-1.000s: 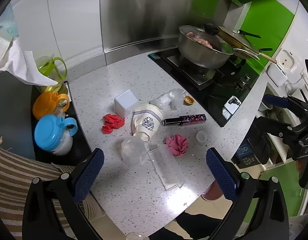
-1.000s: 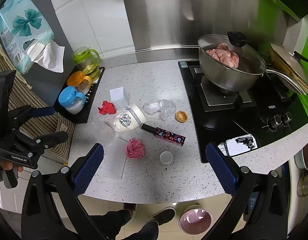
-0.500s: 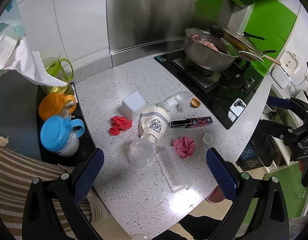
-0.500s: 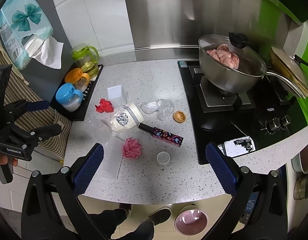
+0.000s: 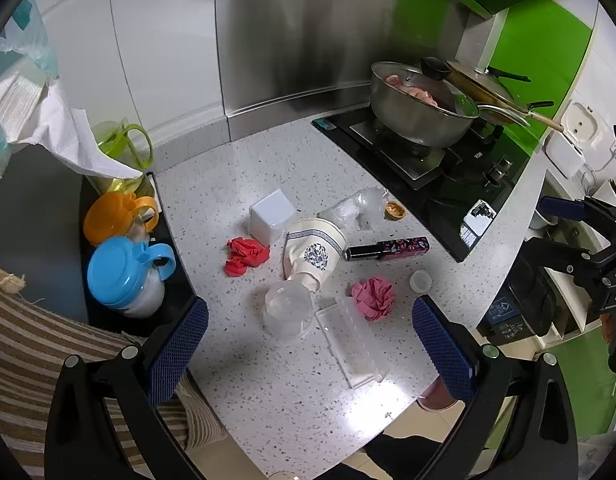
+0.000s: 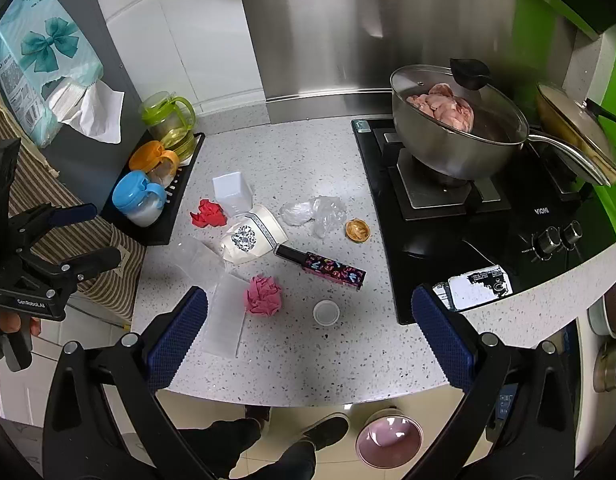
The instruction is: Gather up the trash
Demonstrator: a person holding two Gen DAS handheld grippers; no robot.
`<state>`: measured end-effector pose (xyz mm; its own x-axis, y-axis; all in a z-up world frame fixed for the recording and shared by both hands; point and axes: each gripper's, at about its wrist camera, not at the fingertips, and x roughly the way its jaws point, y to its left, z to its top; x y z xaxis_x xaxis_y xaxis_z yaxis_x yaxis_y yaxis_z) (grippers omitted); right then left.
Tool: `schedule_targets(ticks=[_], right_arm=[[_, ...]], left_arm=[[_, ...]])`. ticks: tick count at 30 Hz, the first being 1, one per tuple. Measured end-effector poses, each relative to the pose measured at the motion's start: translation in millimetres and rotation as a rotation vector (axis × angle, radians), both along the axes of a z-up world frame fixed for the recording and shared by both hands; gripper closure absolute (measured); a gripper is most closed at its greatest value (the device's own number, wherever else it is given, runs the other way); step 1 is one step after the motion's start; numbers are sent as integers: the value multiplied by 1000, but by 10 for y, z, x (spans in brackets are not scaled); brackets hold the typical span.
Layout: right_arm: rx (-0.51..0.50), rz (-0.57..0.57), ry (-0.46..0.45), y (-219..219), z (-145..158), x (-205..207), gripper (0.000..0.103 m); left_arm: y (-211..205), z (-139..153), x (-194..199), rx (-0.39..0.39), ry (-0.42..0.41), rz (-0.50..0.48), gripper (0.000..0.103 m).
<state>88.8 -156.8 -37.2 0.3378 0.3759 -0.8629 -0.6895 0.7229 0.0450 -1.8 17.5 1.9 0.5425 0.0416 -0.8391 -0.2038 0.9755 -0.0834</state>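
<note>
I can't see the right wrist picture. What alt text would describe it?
Open right gripper hovers over a speckled counter littered with pink paper, red paper, a paper cup and clear plastic wrap. A lidded pot sits on the stove.

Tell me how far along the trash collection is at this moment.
Nothing looks collected yet. Both grippers, left gripper and right gripper, are open and empty above the countertop. Still lying there: red paper wad, pink paper wad, tipped paper cup, crumpled plastic wrap, small white cap, patterned tube and clear plastic pieces.
</note>
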Motion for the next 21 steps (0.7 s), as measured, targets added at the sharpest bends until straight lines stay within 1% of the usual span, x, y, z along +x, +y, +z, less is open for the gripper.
schedule_targets(ticks=[9, 21], right_arm=[[0, 0, 1, 0, -2, 10, 3], [-1, -1, 2, 3, -17, -1, 3]], left_arm=[[44, 8, 1, -14, -6, 7, 5], [39, 0, -12, -13, -8, 7, 5]])
